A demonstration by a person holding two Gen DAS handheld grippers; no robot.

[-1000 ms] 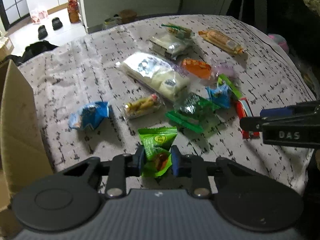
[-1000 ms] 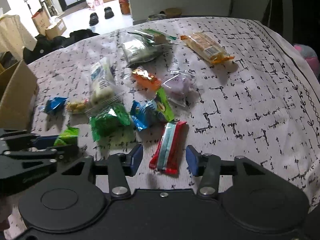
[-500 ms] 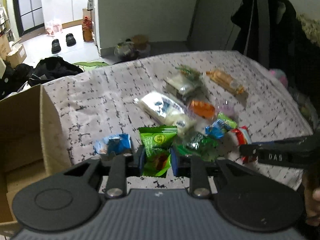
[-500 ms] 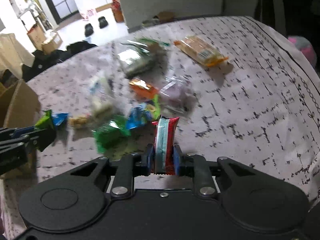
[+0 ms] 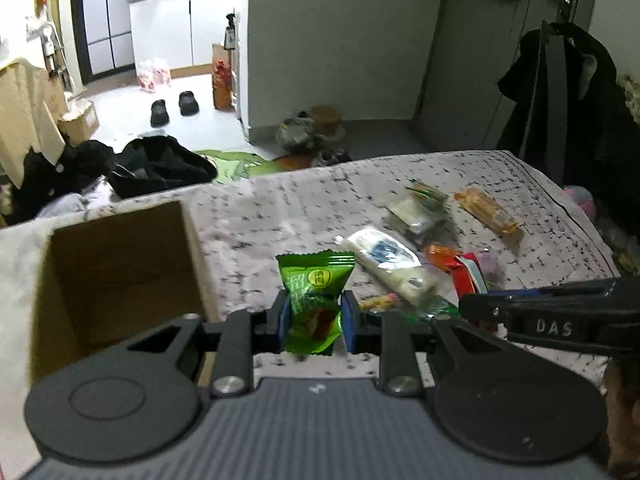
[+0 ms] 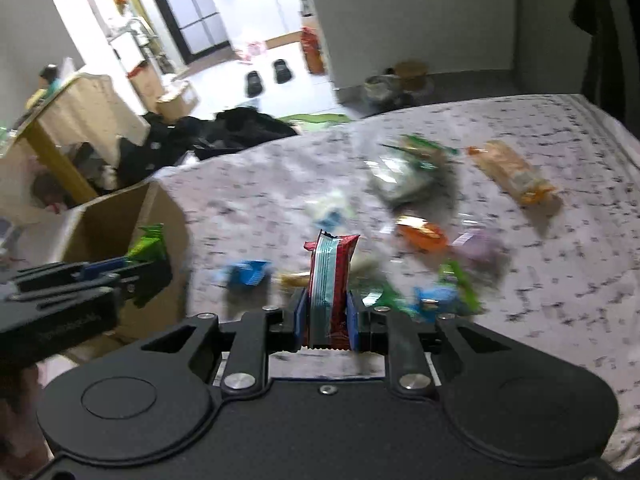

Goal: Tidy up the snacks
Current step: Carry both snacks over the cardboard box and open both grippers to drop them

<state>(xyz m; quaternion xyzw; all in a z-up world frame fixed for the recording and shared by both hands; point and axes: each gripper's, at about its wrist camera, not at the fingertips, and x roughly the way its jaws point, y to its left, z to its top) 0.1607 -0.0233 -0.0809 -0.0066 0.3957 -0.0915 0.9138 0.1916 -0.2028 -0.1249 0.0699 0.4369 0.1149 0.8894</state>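
The left gripper (image 5: 313, 316) has its blue pads clamped nearly together on a glossy green candy packet (image 5: 314, 300), crinkled foil with a serrated top edge standing upright between the fingers. At about nine o'clock of it in the left wrist view sits an open cardboard box (image 5: 116, 272), matte brown with stiff flat walls. The right gripper (image 6: 328, 316) is squeezed tight on a long red wafer bar (image 6: 328, 280) with a pale blue stripe, its flat wrapper held on end. The other snacks lie on a bed sheet (image 5: 520, 176), soft grey cloth with broken black dashes: a white plastic pouch (image 5: 390, 264) at one o'clock of the green packet, an orange wrapped bar (image 5: 486, 210) farther out at two o'clock, and a small blue packet (image 6: 246, 272), blurred, at ten o'clock of the wafer bar in the right wrist view.
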